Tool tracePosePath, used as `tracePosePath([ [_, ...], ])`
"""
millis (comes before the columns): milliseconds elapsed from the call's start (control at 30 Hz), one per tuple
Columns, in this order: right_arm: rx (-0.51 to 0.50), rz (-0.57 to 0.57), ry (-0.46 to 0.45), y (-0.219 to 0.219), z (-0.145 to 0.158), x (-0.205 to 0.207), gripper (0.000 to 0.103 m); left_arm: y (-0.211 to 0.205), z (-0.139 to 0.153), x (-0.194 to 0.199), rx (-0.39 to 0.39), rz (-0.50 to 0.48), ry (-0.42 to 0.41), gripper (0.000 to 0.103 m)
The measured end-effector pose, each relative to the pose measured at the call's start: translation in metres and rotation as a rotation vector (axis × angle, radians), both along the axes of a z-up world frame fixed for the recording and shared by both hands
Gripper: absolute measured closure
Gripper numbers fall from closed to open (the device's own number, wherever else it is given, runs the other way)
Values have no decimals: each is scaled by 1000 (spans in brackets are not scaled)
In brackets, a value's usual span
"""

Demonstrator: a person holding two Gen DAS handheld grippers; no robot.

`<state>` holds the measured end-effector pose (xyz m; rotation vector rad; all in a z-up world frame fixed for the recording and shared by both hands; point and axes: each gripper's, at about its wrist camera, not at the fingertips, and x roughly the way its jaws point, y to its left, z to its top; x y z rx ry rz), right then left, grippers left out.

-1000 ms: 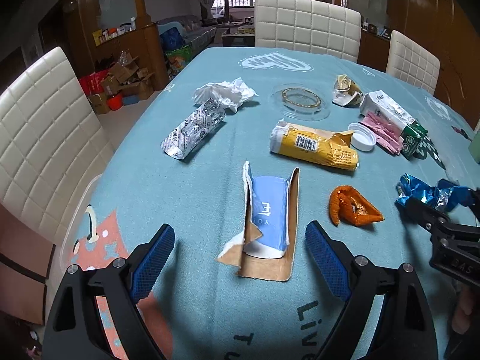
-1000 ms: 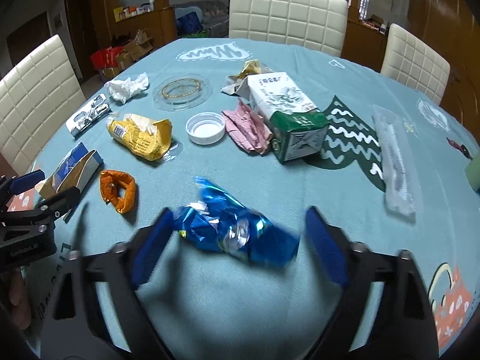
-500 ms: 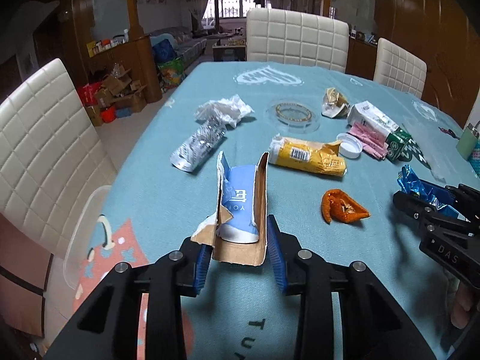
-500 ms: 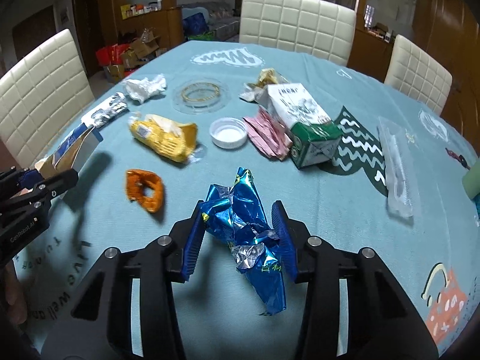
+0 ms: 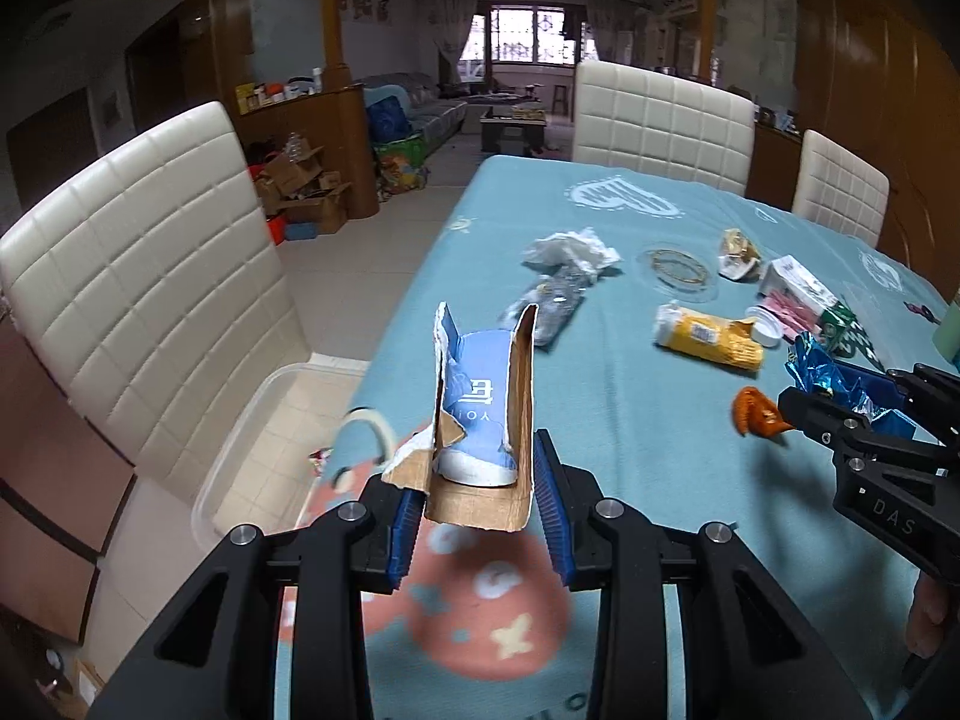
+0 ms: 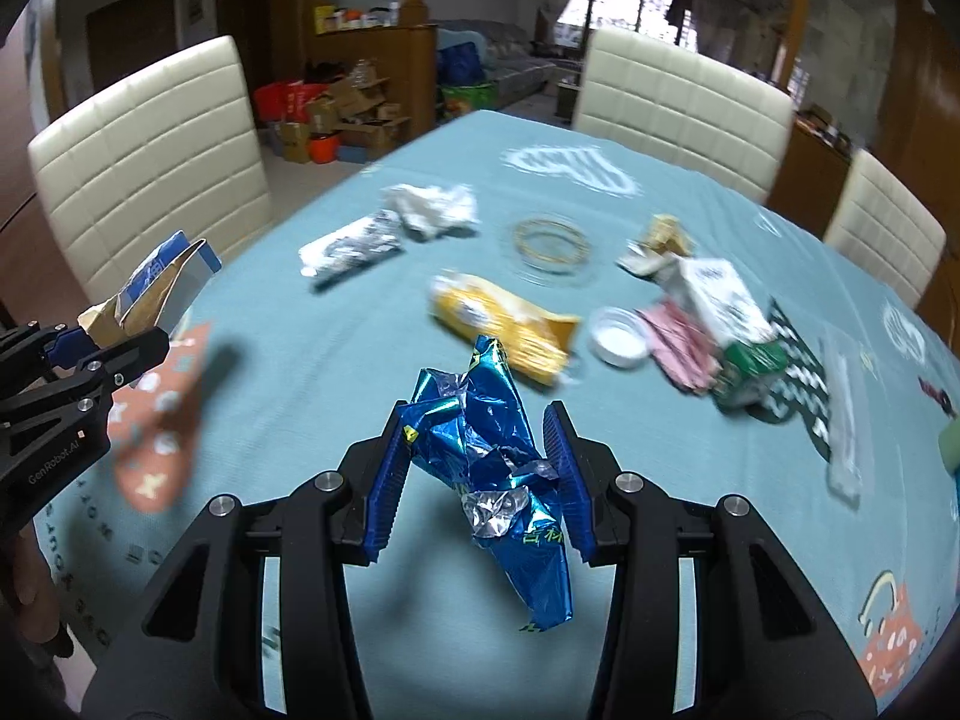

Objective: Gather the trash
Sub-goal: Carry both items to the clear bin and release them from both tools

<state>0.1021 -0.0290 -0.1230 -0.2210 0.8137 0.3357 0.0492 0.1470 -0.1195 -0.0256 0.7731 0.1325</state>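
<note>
The left gripper point(image 5: 480, 516) is closed on a torn box point(image 5: 483, 414); the right gripper point(image 6: 480, 480) is closed on a blue wrapper point(image 6: 492, 456); the table point(image 6: 336, 372) is blurred.

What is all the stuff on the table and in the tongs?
torn box: 1, blue and brown, in left tongs
foil wrapper: 1, shiny blue, in right tongs
yellow packet: 1, yellow, table middle
orange peel: 1, orange, near yellow packet
white cap: 1, white, right of yellow packet
carton: 1, white and green, right side
crumpled tissue: 1, white, far left
silver pack: 1, silver, beside crumpled tissue
chairs: 3, cream, around table
left tongs: 1, black and blue
right tongs: 1, black and blue
</note>
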Motion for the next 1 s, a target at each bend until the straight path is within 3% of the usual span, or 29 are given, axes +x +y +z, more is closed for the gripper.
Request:
tracePosePath([
  [600, -36, 221, -31, 131, 9, 14, 57, 101, -1, -15, 9, 193, -20, 69],
  [1000, -48, 272, -27, 186, 6, 38, 57, 136, -11, 12, 11, 214, -9, 69],
])
